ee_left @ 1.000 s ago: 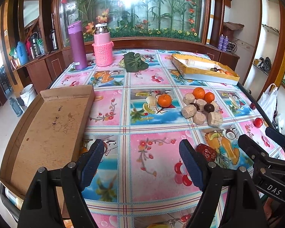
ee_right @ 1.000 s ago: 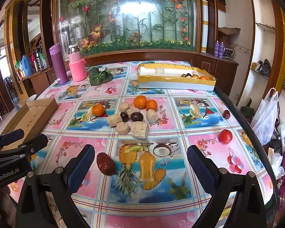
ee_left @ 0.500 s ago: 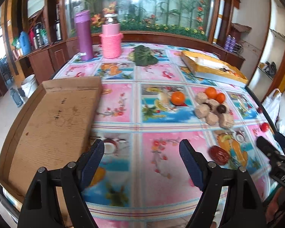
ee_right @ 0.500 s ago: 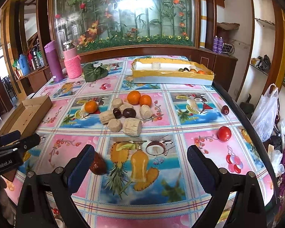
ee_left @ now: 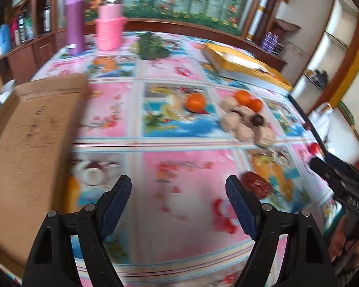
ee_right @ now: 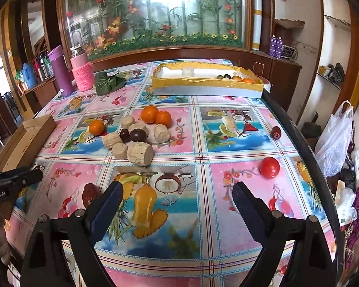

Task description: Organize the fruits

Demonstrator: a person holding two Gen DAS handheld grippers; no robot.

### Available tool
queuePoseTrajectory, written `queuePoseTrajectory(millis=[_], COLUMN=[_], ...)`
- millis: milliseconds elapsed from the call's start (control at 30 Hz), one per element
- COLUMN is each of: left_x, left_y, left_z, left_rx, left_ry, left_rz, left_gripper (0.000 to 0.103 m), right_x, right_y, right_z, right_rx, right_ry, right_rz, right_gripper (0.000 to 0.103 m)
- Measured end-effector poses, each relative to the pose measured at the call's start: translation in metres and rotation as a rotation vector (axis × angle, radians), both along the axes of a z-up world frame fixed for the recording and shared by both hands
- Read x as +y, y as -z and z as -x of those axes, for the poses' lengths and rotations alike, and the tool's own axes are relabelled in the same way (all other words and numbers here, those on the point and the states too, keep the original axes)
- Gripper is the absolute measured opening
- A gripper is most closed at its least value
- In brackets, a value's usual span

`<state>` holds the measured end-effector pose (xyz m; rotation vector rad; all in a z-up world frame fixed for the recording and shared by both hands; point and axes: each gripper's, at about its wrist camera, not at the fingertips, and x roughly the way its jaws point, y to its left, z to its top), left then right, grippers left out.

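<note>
My right gripper (ee_right: 177, 189) hovers over the tablecloth's pineapple picture, its jaws closing with nothing between them. A dark red fruit (ee_right: 90, 194) lies just outside its left finger. Further back lie three oranges (ee_right: 149, 114), tan chunks (ee_right: 140, 153) and two dark fruits (ee_right: 138, 135). A red tomato (ee_right: 269, 167) sits to the right. My left gripper (ee_left: 178, 181) is open and empty above a pink square. The dark red fruit (ee_left: 255, 184) lies beside its right finger. A flat cardboard box (ee_left: 28, 143) lies to its left.
A yellow tray (ee_right: 208, 81) holding a few fruits stands at the back right. A purple flask (ee_right: 59, 71), a pink-sleeved jar (ee_right: 82, 71) and green leaves (ee_right: 107, 82) stand at the back left. Another dark red fruit (ee_right: 275, 132) lies near the table's right edge.
The right gripper's jaws have narrowed and it has shifted right, leaving the dark red fruit outside its left finger. The left gripper has tipped downward, and its view is now blurred.
</note>
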<state>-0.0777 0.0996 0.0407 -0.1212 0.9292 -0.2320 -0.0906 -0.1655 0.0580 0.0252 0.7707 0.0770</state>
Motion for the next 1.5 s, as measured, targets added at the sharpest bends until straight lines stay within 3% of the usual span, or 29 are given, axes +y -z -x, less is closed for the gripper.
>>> queuePoseTrajectory(millis=[100,200,367,467,533,600,667,733,933,1133,1300,1500], left_x=[-0.032,-0.058,-0.080,-0.086,-0.088,-0.090,-0.090,-0.086,-0.055,0.005,0.078,0.164], left_y=[0.003,0.005,0.016,0.024,0.026,0.026,0.026,0.025,0.009,-0.025,-0.041,-0.026], left_z=[0.002,0.003,-0.005,-0.012,-0.013,-0.014,-0.013,-0.013,-0.004,0.006,0.019,0.044], left_rx=[0.007,-0.004,0.013,0.036,0.027,0.017,0.004,0.009,-0.009,-0.070,-0.105,-0.073], left_ry=[0.095,0.161,0.209,0.212,0.210,0.208,0.201,0.202,0.153,0.041,-0.126,-0.342], left_rz=[0.000,-0.016,-0.063,-0.078,-0.091,-0.112,-0.131,-0.112,-0.028,0.022,-0.036,-0.138], left_gripper=[0.080,0.080,0.080,0.079,0.074,0.063,0.043,0.043,0.043,0.043,0.043,0.043], right_x=[0.001,0.007,0.021,0.021,0.020,0.019,0.019,0.023,0.035,0.061,0.108,0.192], right_y=[0.000,0.003,0.020,0.030,0.034,0.038,0.040,0.041,0.031,-0.006,-0.038,-0.045], right_z=[-0.021,-0.044,-0.075,-0.086,-0.092,-0.096,-0.099,-0.101,-0.091,-0.064,-0.045,-0.024], right_rx=[0.046,0.086,0.150,0.195,0.213,0.224,0.232,0.234,0.208,0.127,0.072,0.079], right_ry=[-0.057,-0.106,-0.144,-0.150,-0.144,-0.136,-0.145,-0.159,-0.172,-0.233,-0.349,-0.543], right_rz=[-0.072,-0.134,-0.153,-0.187,-0.207,-0.211,-0.235,-0.252,-0.205,-0.152,-0.139,-0.154], right_gripper=[0.077,0.076,0.073,0.064,0.061,0.053,0.048,0.042,0.041,0.042,0.042,0.042])
